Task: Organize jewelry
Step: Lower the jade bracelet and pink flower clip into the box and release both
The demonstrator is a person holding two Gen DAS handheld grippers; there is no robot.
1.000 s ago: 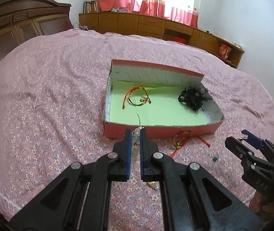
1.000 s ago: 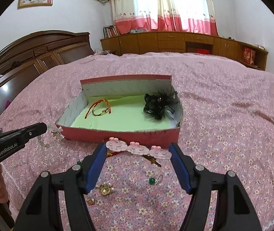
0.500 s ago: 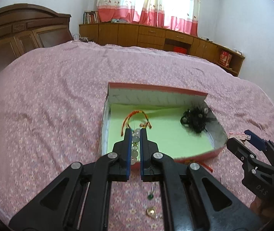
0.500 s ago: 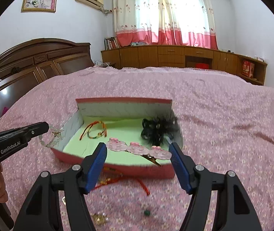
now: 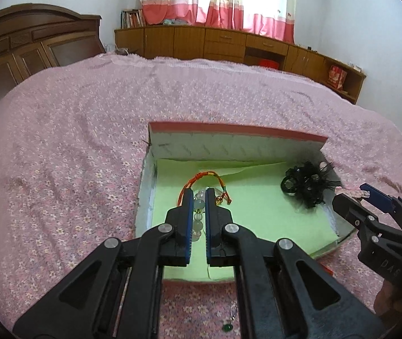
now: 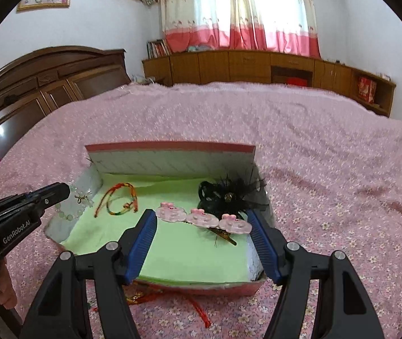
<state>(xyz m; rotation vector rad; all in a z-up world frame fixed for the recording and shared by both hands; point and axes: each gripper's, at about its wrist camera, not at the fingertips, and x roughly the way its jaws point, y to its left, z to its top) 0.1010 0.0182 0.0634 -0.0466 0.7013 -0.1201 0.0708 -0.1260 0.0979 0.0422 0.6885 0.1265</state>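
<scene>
My left gripper [image 5: 198,197] is shut on a pale green bead bracelet [image 5: 199,212] and holds it over the left part of the red box [image 5: 229,130], above its green lining. The bracelet also hangs from it in the right wrist view [image 6: 74,206]. My right gripper [image 6: 202,220] is shut on a pink three-flower hair clip [image 6: 203,219], held over the box's right half. A red-and-multicolour cord bracelet [image 5: 205,180] and a black feather hair piece [image 5: 308,186] lie inside the box.
The box sits on a pink flowered bedspread [image 5: 59,197]. A green earring [image 5: 227,327] and a red cord [image 6: 198,308] lie on the bed in front of the box. A wooden headboard [image 6: 45,84] stands at the left, low cabinets [image 6: 257,67] at the back.
Both grippers have moved forward from the bed in front of the box to above its inside, each carrying its piece along.
</scene>
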